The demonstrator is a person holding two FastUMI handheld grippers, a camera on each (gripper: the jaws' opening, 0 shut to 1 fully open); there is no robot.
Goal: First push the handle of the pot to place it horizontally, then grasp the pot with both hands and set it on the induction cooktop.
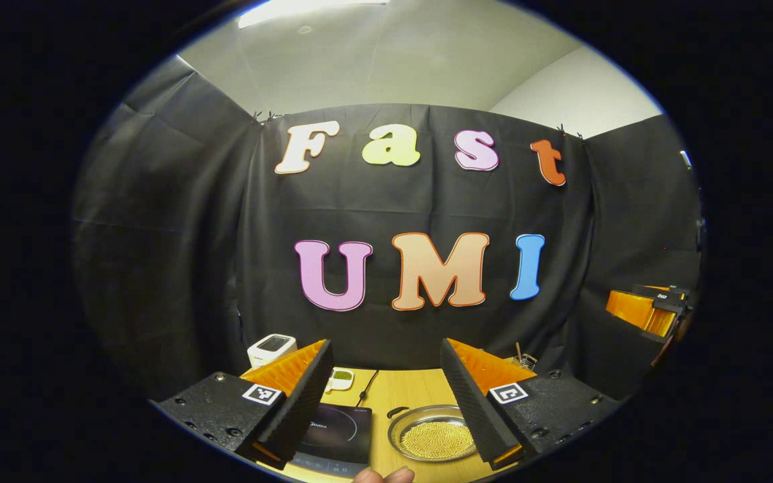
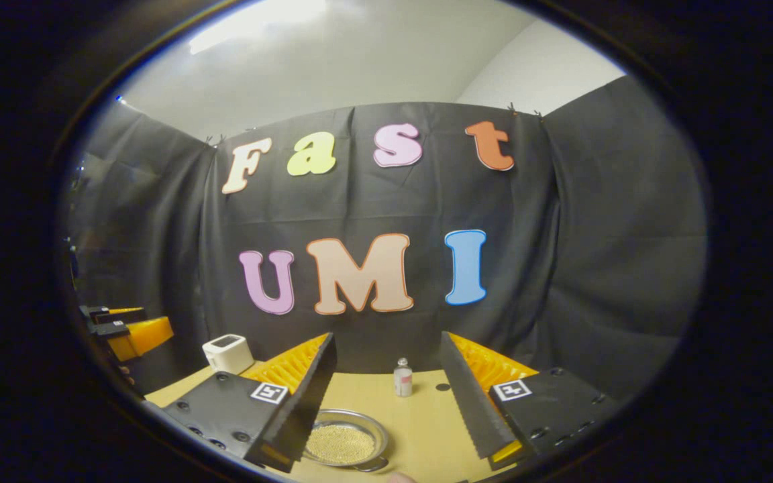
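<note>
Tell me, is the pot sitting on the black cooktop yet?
Apart. In the left gripper view a strip of bare wooden table separates the pot from the induction cooktop beside it.

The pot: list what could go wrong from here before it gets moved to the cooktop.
1. The pot is shallow and holds a layer of small yellowish grains, so tilting it in a two-sided lift could spill them onto the table.
2. Its small handle points toward the cooktop, which lies close beside it; a hard push might knock the pot against it.
3. Both tongs, left and right, hover open above the table, and a small bottle stands near the pot, where the right tongs might knock it over.
</note>
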